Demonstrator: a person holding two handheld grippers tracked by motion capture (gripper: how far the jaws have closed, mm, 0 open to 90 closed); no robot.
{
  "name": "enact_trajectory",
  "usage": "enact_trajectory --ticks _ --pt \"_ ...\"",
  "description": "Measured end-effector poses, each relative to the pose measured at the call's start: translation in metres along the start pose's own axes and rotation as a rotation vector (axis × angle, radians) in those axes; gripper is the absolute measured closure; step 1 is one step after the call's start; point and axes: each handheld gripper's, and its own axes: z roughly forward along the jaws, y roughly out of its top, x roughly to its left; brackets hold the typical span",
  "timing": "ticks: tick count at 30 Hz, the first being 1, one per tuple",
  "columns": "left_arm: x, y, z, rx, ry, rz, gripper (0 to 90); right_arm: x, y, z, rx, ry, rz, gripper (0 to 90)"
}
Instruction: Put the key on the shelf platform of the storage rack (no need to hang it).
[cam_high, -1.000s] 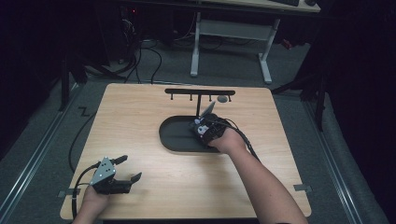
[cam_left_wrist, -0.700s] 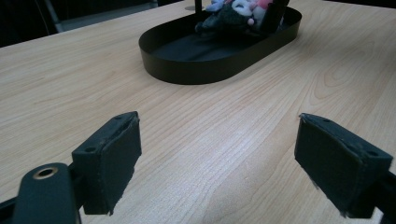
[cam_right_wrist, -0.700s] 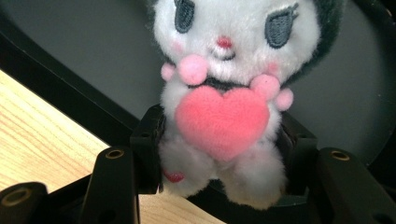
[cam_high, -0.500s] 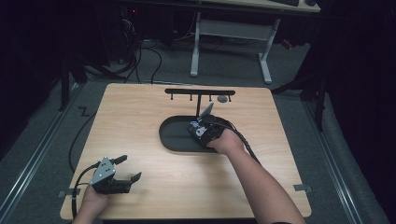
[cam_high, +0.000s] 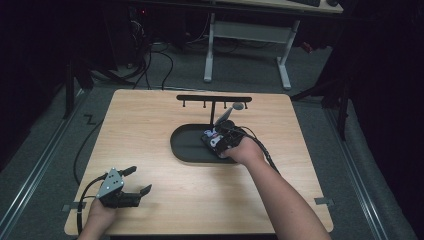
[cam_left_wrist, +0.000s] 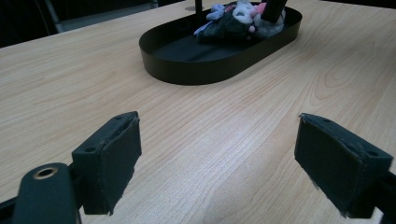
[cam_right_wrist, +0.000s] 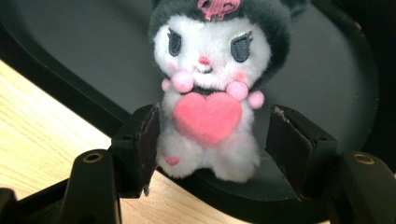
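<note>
While the right gripper (cam_right_wrist: 212, 135) sits over the black oval tray (cam_high: 187, 150), its jaws have just been opening; the plush toy (cam_right_wrist: 212, 84) stands between them, left pad maybe brushing it, right pad apart. It rests at the tray's near rim. Left gripper (cam_left_wrist: 233, 163) gapes wide, holding nothing, above the wooden table (cam_high: 150, 120).

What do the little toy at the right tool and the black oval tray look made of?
The toy looks like soft plush: fuzzy white pile, dark fluffy hood, a pink felt-like heart. The tray looks like thin rigid metal or plastic, matte black with a faint sheen; which of the two I cannot tell.
</note>
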Motion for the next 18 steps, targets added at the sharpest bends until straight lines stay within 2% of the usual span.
enact_trajectory --ticks 9,18 --pt "-0.001 0.0 0.001 0.0 -0.003 0.002 15.2 -0.002 -0.01 -0.016 -0.047 0.0 0.007 35.7" --pt "-0.001 0.0 0.002 0.004 -0.004 0.006 15.2 -0.004 -0.031 -0.026 -0.09 0.007 0.015 36.0"
